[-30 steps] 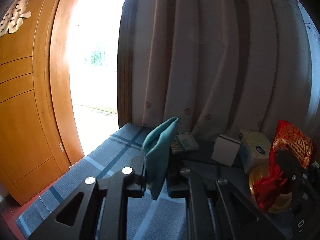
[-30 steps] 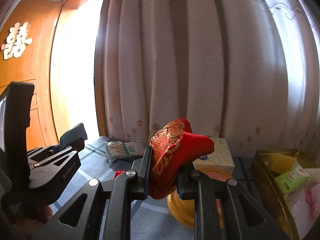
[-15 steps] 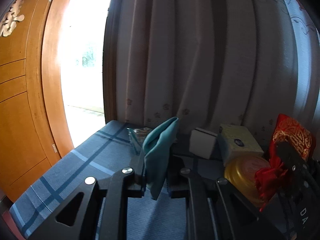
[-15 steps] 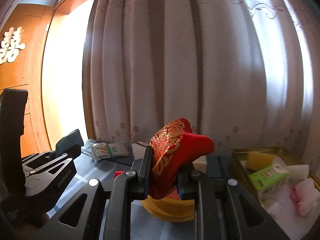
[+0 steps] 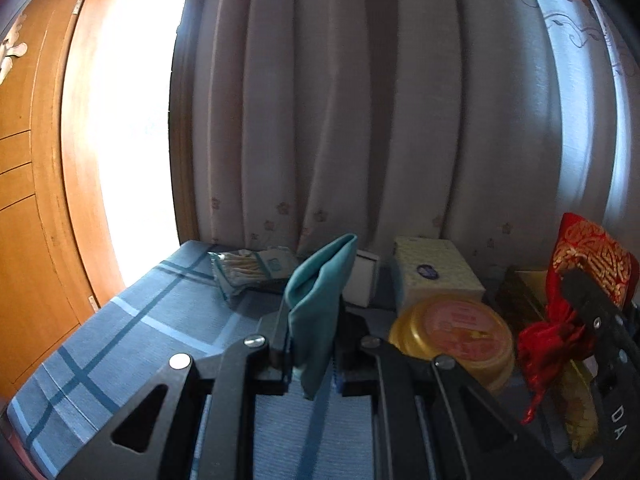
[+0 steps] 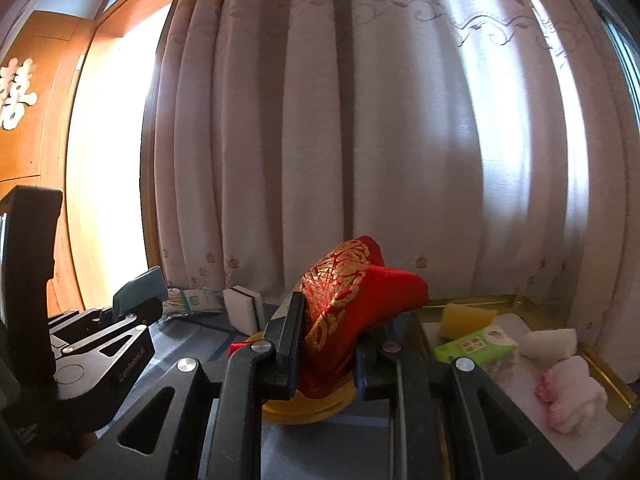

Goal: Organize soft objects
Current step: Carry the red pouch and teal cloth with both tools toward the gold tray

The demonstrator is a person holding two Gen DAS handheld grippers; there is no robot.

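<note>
Right wrist view: red pouch [image 6: 348, 312] hiding yellow tin [image 6: 304, 408]

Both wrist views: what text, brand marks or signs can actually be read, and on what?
"GenRobot.AI": side of the left gripper, right wrist view.
"DA": on the right gripper body, cut off by the left wrist view's edge.
White double-happiness sign: on the wooden door.
Green wipes pack, cotton swab pack, tissue box, yellow tin lid: print too blurred to read.

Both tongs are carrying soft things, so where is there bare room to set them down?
Free: the blue checked cloth left of the cotton swab pack, and the gold tray's white floor between green packet and pink towel. Crowded: around the yellow tin and tissue box.
</note>
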